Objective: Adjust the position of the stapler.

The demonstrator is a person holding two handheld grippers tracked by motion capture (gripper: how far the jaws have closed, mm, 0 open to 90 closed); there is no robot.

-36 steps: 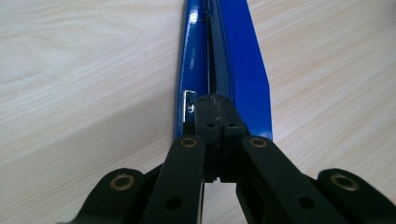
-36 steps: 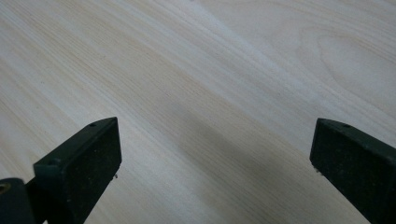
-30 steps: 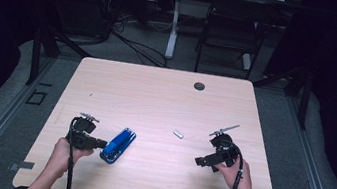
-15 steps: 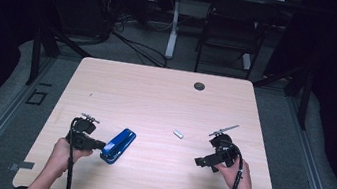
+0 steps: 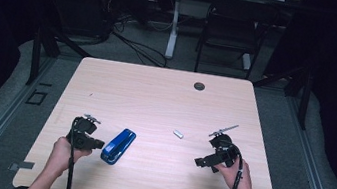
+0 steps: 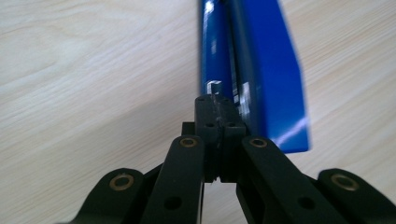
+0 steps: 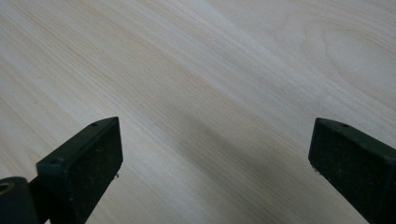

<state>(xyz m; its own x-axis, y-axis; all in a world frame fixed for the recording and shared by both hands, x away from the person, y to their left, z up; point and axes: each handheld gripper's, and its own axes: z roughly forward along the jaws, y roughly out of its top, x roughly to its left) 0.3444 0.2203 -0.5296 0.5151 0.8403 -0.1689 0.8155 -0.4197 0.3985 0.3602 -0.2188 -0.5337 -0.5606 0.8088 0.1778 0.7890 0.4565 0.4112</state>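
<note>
A blue stapler (image 5: 118,146) lies on the wooden table (image 5: 156,97) at the front left. My left gripper (image 5: 97,143) sits just left of it, held in a hand, tips pointing at the stapler's side. In the left gripper view the jaws of the left gripper (image 6: 217,106) are pressed together, and the tips reach the stapler (image 6: 266,79) at its near end. I cannot tell whether they touch it. My right gripper (image 5: 200,162) rests at the front right with its jaws wide apart. The right gripper (image 7: 215,154) has bare wood between its pads (image 7: 93,158).
A small silver piece (image 5: 178,134) lies between the two grippers, slightly toward the back. A black round disc (image 5: 199,86) sits near the table's far edge. Beyond the table stand a chair (image 5: 232,28) and a desk leg (image 5: 172,29) with cables on the floor.
</note>
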